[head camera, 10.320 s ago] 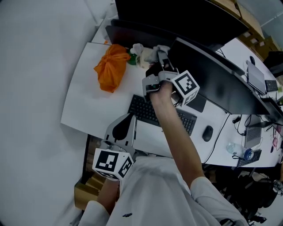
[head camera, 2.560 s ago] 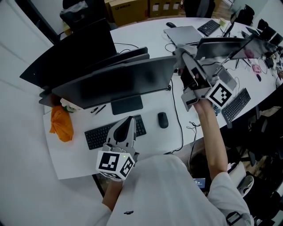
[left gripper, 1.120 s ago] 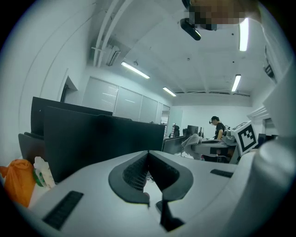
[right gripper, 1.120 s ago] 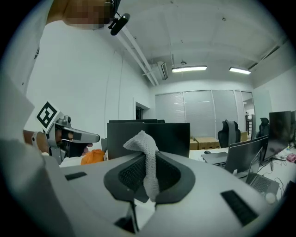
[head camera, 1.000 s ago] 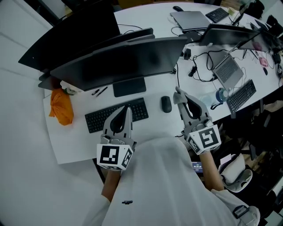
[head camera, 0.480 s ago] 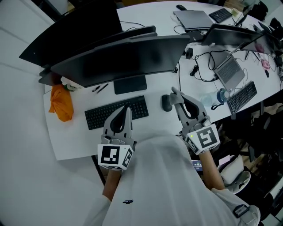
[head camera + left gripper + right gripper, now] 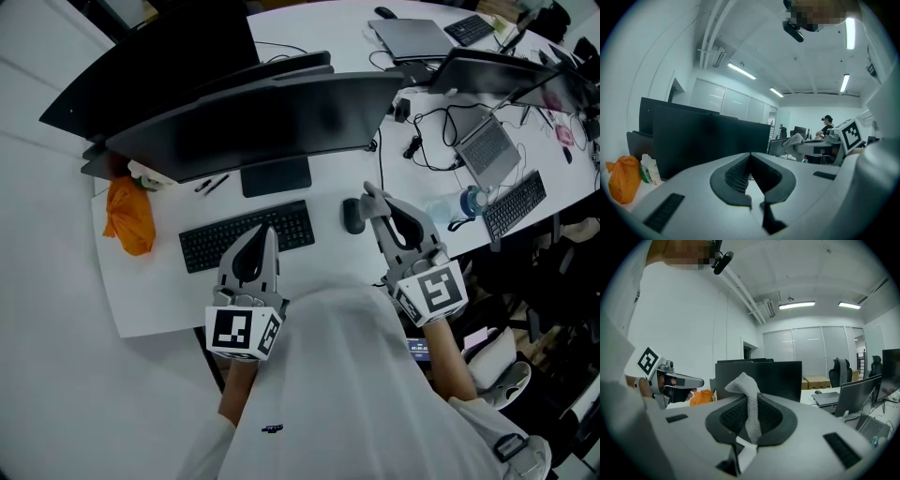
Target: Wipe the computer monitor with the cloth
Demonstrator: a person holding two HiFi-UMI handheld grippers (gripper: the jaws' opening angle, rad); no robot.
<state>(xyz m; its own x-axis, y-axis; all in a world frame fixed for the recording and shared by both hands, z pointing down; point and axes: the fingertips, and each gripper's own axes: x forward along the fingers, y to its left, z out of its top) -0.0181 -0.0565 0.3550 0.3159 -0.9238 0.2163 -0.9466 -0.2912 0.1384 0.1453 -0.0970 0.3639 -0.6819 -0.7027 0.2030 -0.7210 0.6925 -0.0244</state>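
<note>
The wide dark monitor (image 7: pixel 262 127) stands on the white desk (image 7: pixel 159 291), its screen facing me; it also fills the left gripper view as the monitor (image 7: pixel 708 140). My right gripper (image 7: pixel 372 195) hovers low beside the mouse, shut on a grey mesh cloth (image 7: pixel 746 383) that sticks up from between its jaws (image 7: pixel 749 397). My left gripper (image 7: pixel 268 230) is held over the keyboard's near edge, jaws shut together with nothing in them (image 7: pixel 750 154). Both grippers are apart from the screen.
A black keyboard (image 7: pixel 246 236) and mouse (image 7: pixel 352 216) lie before the monitor's stand. An orange bag (image 7: pixel 129 220) sits at the desk's left end, pens (image 7: pixel 208 185) near it. Cables (image 7: pixel 422 141), a laptop (image 7: pixel 487 150), a water bottle (image 7: pixel 466 202) and another keyboard (image 7: pixel 520 202) crowd the right.
The right gripper, earlier raised at the monitor's left end and then at its right edge, has come down near my body. In the last second it edged slightly toward the mouse. The left gripper stays.
</note>
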